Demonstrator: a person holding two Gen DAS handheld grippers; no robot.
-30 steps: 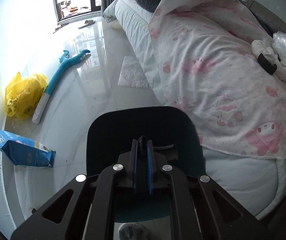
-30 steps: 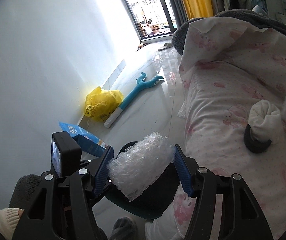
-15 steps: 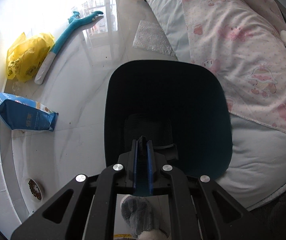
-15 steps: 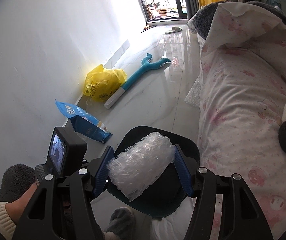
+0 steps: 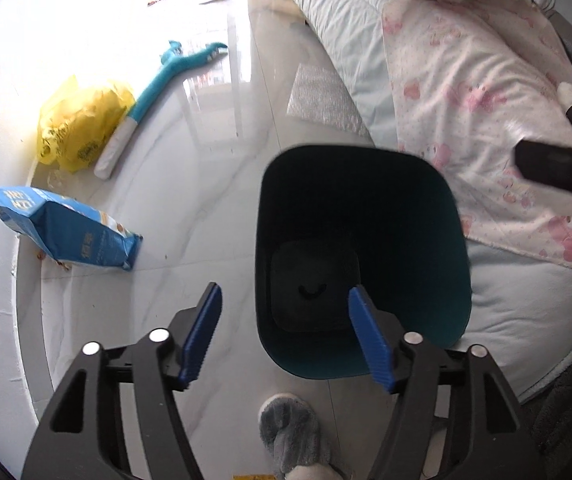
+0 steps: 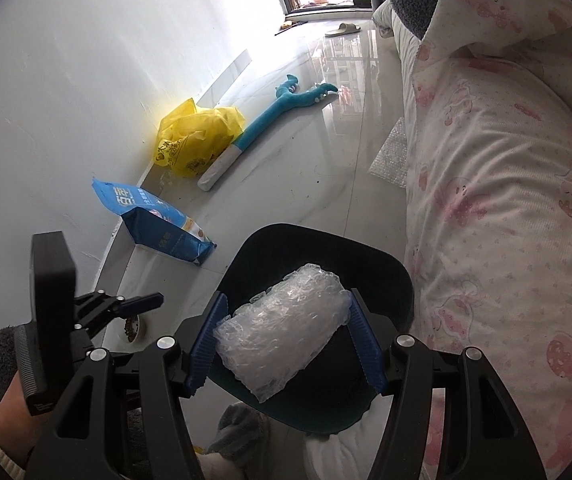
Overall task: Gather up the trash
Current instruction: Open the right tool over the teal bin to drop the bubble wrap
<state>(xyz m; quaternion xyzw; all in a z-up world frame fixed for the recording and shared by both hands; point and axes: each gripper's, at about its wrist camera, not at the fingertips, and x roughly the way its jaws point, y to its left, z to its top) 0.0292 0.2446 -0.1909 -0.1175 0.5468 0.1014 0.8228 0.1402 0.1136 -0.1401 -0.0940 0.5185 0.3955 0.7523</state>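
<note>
Your right gripper is clamped on the wad of bubble wrap, both blue pads pressed into its ends, and it hangs directly over the mouth of the dark teal bin. Your left gripper has just changed: half a second ago its pads were pinched together on the bin's near rim, and now they stand wide apart with nothing between them, the bin sitting on the floor at about 1 o'clock from the fingers. That reads as the bin set down and released, so the drop looks ready; open the right fingers and the wrap should fall in.

More trash waits beyond: a flat bubble-wrap sheet at 12 o'clock beside the bed, a blue pouch at 10 o'clock and a yellow bag at 11 by the wall.
</note>
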